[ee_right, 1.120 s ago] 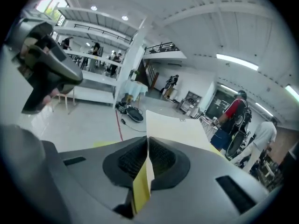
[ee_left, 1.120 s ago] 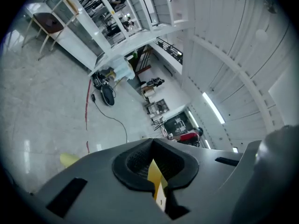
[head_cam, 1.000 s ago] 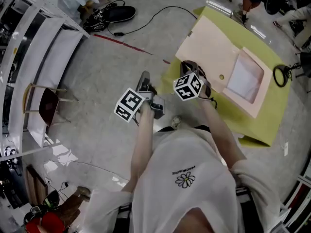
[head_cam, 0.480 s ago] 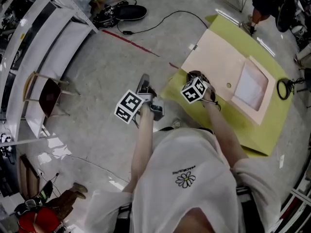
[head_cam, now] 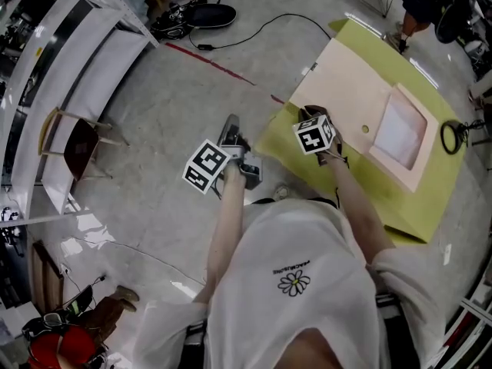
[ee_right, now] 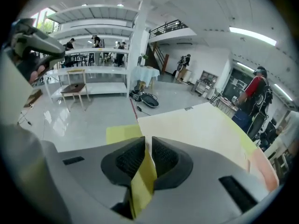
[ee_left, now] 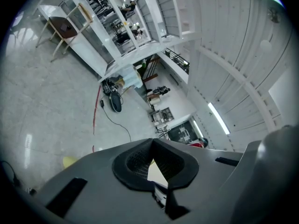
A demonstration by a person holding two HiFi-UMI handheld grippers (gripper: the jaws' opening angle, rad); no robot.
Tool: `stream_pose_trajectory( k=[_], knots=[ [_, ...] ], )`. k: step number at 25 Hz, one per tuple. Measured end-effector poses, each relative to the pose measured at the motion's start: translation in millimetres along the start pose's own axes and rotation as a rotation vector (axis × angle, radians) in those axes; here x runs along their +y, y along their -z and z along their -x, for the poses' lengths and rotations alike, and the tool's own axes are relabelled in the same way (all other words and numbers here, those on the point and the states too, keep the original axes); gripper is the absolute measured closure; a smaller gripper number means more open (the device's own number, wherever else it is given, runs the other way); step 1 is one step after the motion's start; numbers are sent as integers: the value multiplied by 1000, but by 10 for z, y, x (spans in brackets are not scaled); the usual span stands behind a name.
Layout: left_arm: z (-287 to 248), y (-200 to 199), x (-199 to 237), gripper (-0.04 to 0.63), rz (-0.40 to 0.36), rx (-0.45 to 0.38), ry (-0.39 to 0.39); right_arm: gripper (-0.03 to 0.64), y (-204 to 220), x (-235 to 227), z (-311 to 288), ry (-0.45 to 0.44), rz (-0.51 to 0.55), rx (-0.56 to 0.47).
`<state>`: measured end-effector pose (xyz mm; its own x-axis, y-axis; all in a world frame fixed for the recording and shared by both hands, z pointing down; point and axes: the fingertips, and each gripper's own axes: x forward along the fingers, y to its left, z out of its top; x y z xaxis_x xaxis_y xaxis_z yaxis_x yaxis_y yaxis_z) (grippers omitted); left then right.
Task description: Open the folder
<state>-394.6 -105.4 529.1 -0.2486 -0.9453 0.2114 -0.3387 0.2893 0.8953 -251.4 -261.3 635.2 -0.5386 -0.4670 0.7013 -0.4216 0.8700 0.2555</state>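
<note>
Seemingly the first grasp: right gripper (ee_right: 150, 148) clamped a thin yellow edge (ee_right: 144, 183) beside the pink folder (head_cam: 346, 91), which lay flat on the yellow surface (head_cam: 415, 198); left gripper (ee_left: 152, 161) was shut, empty, above the floor (head_cam: 169, 121). Next move called for lifting the cover's free edge.

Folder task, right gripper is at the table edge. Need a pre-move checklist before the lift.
1. Right gripper has a hold: jaws closed on a yellow sheet. Ok.
2. That sheet belongs to the folder and is not the table's yellow cover: cannot tell.
3. Pink folder lies flat on the table. Ok.
4. Left gripper is placed to steady the folder: shut and empty, but out over the floor, off the table. Not ok.
5. Black cable loop is clear of the folder: it lies apart, at the table's far right edge. Ok.
</note>
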Motion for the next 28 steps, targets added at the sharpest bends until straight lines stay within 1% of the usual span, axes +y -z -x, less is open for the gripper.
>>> stream_pose_trajectory(
  k=[2,4,7,10,13,17,21,23,24,26,28],
  knots=[
    [6,-14,-4,580,-2,-2,7,591,-106,-3,103,0,-6,-36],
    [-29,-14,-77,580,-21,7,26,566,-260,-46,242,10,8,-77],
    [-122,111,-328,580,-67,55,74,560,-466,-206,598,49,17,-143],
    [-196,309,-693,580,-121,92,134,560,-562,-414,1024,57,-34,-211],
    [-242,511,-1118,580,-201,106,201,543,-565,-674,1474,63,-108,-285],
    [-188,674,-1748,580,-348,88,297,541,-635,-1041,2188,128,-202,-428],
    [-100,985,-2515,580,-517,31,416,545,-550,-1513,2966,221,-289,-567],
    [-34,1253,-2903,580,-603,10,487,556,-366,-1756,3320,274,-334,-607],
    [-1,1422,-3075,580,-638,12,528,576,-235,-1867,3482,301,-361,-623],
    [70,1800,-3349,580,-710,30,602,586,76,-2058,3780,354,-422,-656],
    [153,2151,-3551,580,-813,23,646,594,392,-2214,4039,408,-475,-681]
  ],
)
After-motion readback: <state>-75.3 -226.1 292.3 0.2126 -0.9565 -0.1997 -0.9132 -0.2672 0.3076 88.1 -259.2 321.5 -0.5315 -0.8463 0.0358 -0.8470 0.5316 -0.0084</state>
